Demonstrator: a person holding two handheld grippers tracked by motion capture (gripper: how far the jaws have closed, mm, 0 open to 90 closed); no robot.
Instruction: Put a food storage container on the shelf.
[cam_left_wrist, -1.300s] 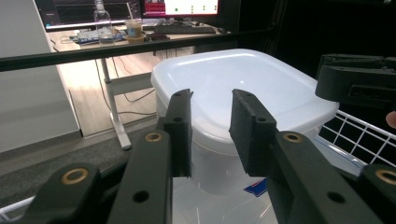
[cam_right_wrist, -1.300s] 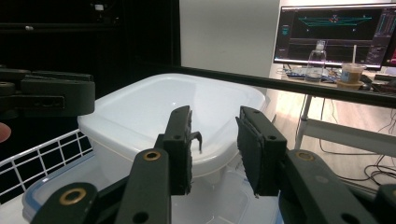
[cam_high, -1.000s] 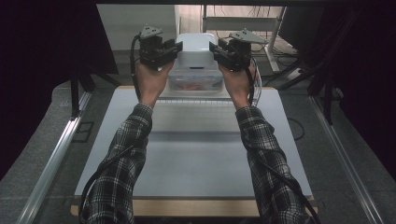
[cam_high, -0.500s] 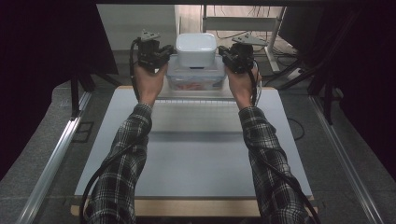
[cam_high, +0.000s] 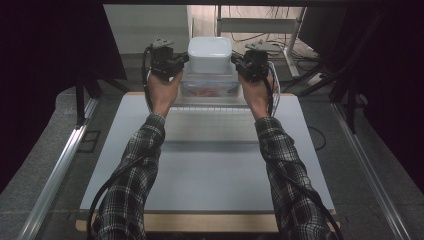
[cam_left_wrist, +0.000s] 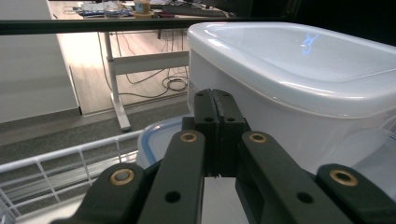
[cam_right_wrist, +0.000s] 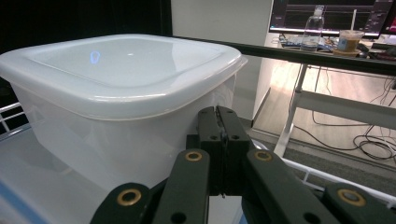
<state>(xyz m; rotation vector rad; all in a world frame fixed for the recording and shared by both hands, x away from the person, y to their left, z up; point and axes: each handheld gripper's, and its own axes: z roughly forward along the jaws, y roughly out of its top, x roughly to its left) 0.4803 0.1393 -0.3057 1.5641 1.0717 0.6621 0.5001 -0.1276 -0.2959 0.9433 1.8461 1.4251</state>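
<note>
A white lidded tub (cam_high: 209, 52) is stacked on a clear box with a blue-rimmed lid (cam_high: 207, 89) at the table's far edge. My left gripper (cam_high: 180, 60) is held against the tub's left side and my right gripper (cam_high: 235, 61) against its right side. In the left gripper view the black jaws (cam_left_wrist: 215, 100) are pressed together with nothing between them, the tub (cam_left_wrist: 299, 70) just to their right and the blue-rimmed lid (cam_left_wrist: 152, 137) below. In the right gripper view the jaws (cam_right_wrist: 218, 116) are also shut and bare, with the tub (cam_right_wrist: 116, 79) to their left.
A white wire rack (cam_high: 210, 120) lies on the white table top (cam_high: 210, 175) under and in front of the boxes; its bars also show as the wire rack (cam_left_wrist: 70, 154). Desk legs and cables (cam_high: 260, 30) stand beyond the table. Metal rails (cam_high: 60, 165) run along both sides.
Both hands have sunk slightly and drawn in against the sides of the white tub. The tub and the box under it have stayed in place.
</note>
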